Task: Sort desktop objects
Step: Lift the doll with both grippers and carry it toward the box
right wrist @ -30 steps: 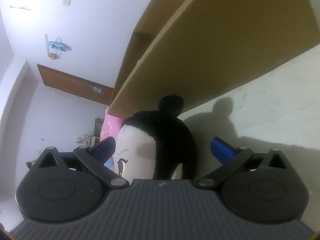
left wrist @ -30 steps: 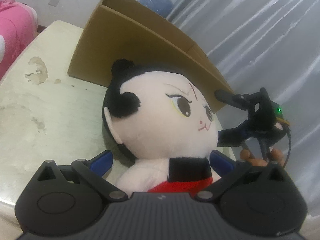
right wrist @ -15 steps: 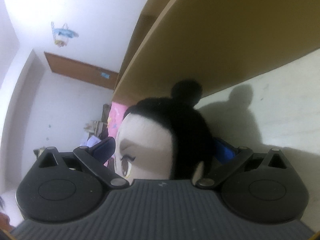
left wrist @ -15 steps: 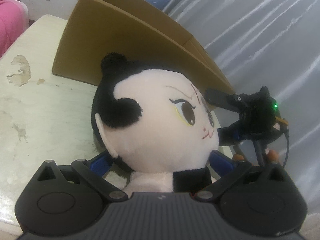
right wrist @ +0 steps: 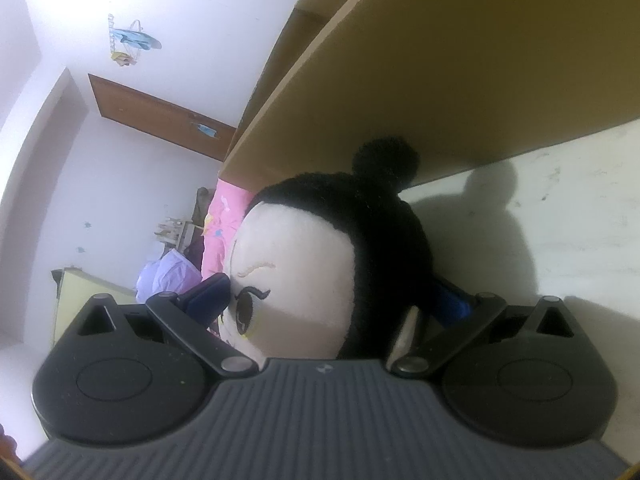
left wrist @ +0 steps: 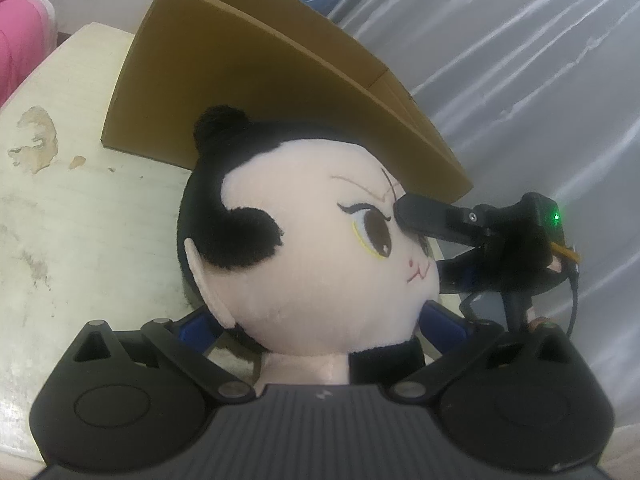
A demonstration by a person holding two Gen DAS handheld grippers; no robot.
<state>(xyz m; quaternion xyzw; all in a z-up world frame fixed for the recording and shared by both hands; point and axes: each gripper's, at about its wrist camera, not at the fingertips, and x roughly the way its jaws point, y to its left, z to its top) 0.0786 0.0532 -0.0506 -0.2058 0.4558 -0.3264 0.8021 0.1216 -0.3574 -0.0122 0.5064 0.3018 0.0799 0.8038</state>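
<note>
One plush doll (left wrist: pixel 304 240), one cardboard box (left wrist: pixel 248 92), one surface (left wrist: pixel 80 208) and two grippers, the left gripper (left wrist: pixel 320 326) and the right gripper (right wrist: pixel 340 300).

A silvery curtain (left wrist: pixel 520 80) hangs behind the worn pale table (left wrist: pixel 80 200); a brown door (right wrist: pixel 160 116) breaks the white wall (right wrist: pixel 180 8).

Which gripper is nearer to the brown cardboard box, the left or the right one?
Right. The right gripper holds the plush doll's head just below the brown cardboard box; the left gripper sits lower, at the doll's neck.
</note>
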